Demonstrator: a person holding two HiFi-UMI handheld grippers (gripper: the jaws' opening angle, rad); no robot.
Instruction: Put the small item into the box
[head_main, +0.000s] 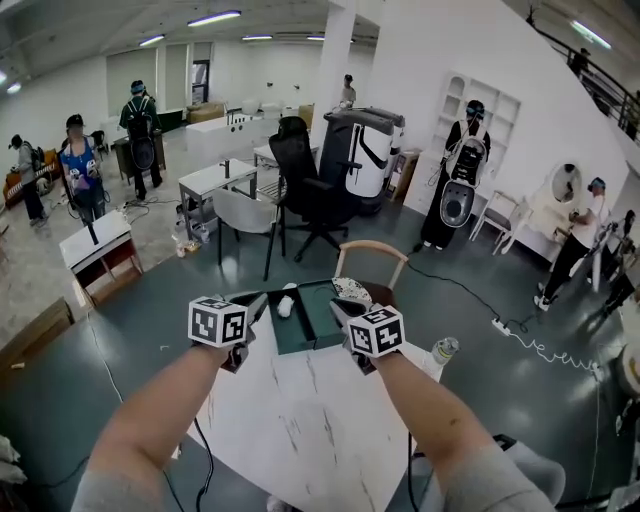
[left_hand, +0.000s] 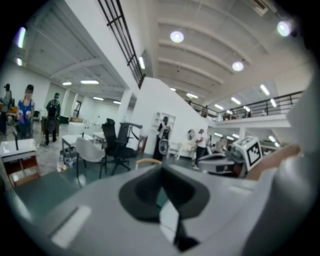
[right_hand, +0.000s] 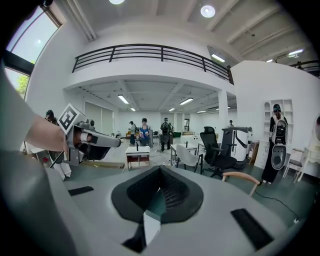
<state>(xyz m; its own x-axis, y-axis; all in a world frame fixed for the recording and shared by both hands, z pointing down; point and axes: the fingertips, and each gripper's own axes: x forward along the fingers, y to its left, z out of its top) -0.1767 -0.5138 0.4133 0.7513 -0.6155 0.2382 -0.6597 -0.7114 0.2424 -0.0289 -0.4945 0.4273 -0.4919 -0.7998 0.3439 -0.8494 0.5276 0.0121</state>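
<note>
A dark green open box (head_main: 318, 330) sits at the far edge of the white table (head_main: 300, 420). A small white item (head_main: 286, 306) lies inside it at the left end. My left gripper (head_main: 256, 308) hangs above the table just left of the box. In the left gripper view its jaws (left_hand: 161, 168) meet with nothing between them. My right gripper (head_main: 342, 310) hovers at the box's right side. In the right gripper view its jaws (right_hand: 160, 169) also meet, with nothing held. Both point ahead and slightly down.
A wooden chair (head_main: 371, 250) stands just beyond the box, with a patterned thing (head_main: 352, 290) on its seat. A bottle (head_main: 443, 351) stands by the table's right edge. Black office chairs, desks and several people fill the hall behind. A cable (head_main: 540, 345) runs across the floor.
</note>
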